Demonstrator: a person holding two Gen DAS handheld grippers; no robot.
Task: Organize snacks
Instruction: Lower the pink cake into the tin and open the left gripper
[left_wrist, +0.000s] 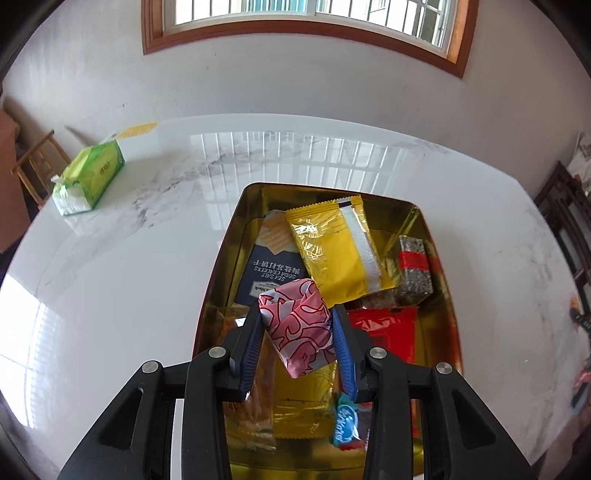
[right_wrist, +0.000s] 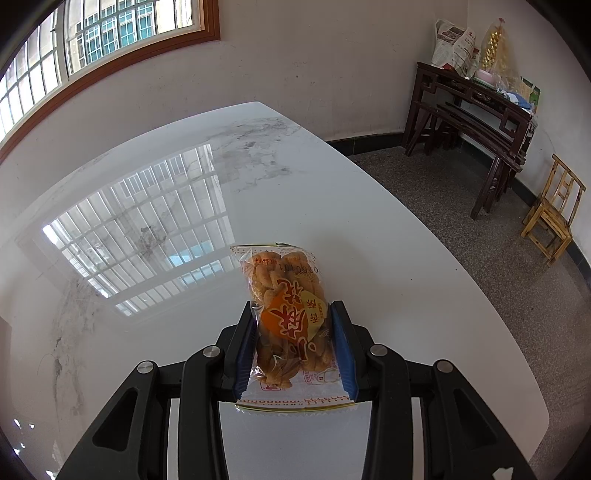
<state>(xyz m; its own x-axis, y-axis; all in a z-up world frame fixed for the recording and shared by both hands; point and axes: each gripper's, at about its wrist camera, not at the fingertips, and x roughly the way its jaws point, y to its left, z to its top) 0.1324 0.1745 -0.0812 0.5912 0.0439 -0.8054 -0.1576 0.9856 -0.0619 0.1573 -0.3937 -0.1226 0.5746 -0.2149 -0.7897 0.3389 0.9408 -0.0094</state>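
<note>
My left gripper (left_wrist: 297, 314) is shut on a pink patterned snack packet (left_wrist: 297, 326) and holds it above a gold tin tray (left_wrist: 221, 258). The tray holds a yellow packet (left_wrist: 338, 247), a dark blue soda cracker packet (left_wrist: 269, 269), a grey seaweed-like block with a red band (left_wrist: 413, 269), a red packet (left_wrist: 388, 332) and a small blue candy (left_wrist: 345, 422). My right gripper (right_wrist: 293, 310) is shut on a clear packet of fried dough twists (right_wrist: 286, 314), held over the white marble table (right_wrist: 369, 221).
A green tissue pack (left_wrist: 90, 179) lies at the table's far left. A dark wooden side table (right_wrist: 476, 110) with bags and a small wooden chair (right_wrist: 554, 210) stand on the floor to the right. The table edge (right_wrist: 424, 229) runs close on the right.
</note>
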